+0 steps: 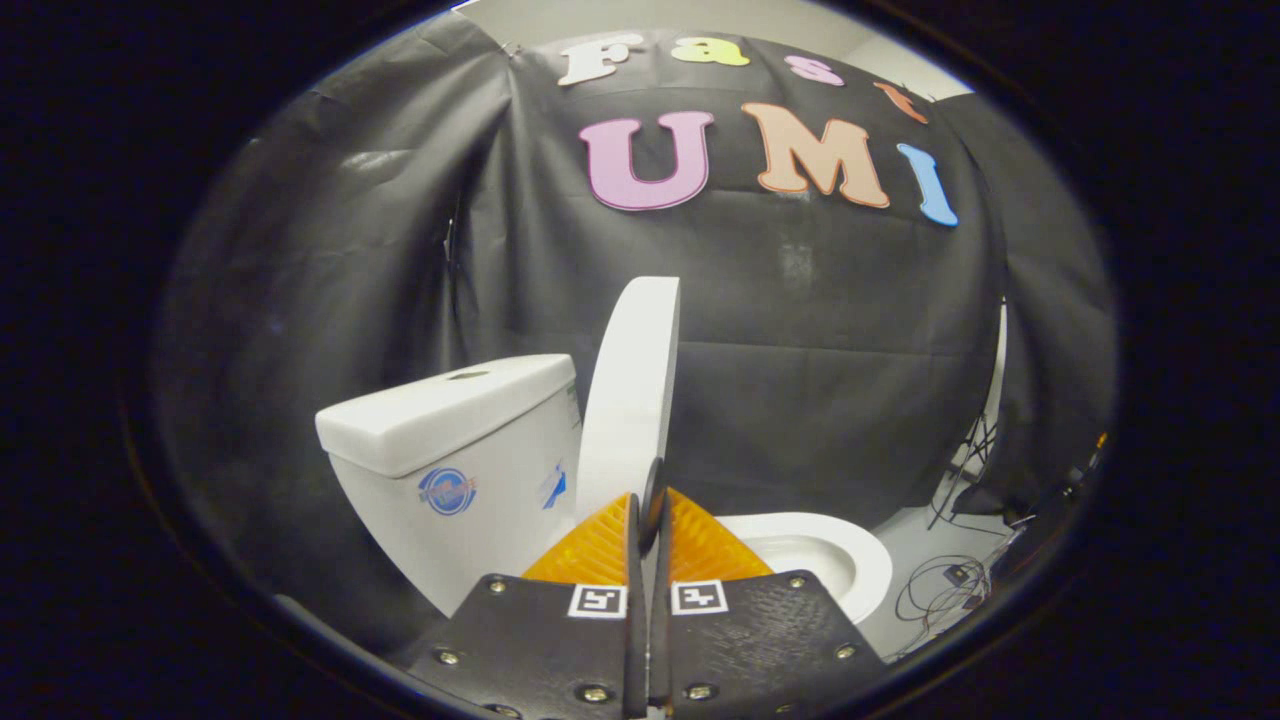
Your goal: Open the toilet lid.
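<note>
Nearest the lens, the hand-held gripper [650,520] shows its 2 orange ribbed fingers [595,548] drawn almost together, with only a thin dark slit between them. Something small, dark and rounded stands at their tips, but whether it is part of the tool or pinched between them cannot be told. The fingers appear to pinch nothing of the toilet. Just beyond the tips, toward 12 o'clock, the toilet lid [632,390] stands raised, seen nearly edge-on and tilted back toward the tank [450,450] at about 10 o'clock. Its lower edge sits right above the fingertips; contact there cannot be made out. At 3 o'clock from the fingers the bowl rim [860,560] lies uncovered, and cables [940,590] trail on the floor farther out. Judging from this, the task looks essentially done: the lid is up and off the bowl. What may remain is confirming it rests steadily against the tank and backing the tool away.
</note>
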{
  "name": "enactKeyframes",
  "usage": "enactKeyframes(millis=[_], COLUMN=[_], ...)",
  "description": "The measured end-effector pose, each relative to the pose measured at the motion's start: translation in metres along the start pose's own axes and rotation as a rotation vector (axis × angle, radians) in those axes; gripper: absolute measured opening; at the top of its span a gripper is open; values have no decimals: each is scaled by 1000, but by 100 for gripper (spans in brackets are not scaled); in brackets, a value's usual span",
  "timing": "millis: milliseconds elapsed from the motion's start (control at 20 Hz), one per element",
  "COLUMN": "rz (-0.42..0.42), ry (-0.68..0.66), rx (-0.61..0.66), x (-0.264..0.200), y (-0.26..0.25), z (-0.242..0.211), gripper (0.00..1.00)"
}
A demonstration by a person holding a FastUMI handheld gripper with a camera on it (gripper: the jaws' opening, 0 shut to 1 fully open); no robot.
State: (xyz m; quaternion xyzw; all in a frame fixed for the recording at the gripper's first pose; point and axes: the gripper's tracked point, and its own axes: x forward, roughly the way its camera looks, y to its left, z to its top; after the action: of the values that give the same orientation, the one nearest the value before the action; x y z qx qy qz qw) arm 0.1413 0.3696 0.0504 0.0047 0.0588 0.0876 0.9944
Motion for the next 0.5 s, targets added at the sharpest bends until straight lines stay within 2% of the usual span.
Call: enactKeyframes(millis=[500], rz=[60], ry=[-6], rx=[-8], x=[-2], y=[21], z=[0], gripper=[2])
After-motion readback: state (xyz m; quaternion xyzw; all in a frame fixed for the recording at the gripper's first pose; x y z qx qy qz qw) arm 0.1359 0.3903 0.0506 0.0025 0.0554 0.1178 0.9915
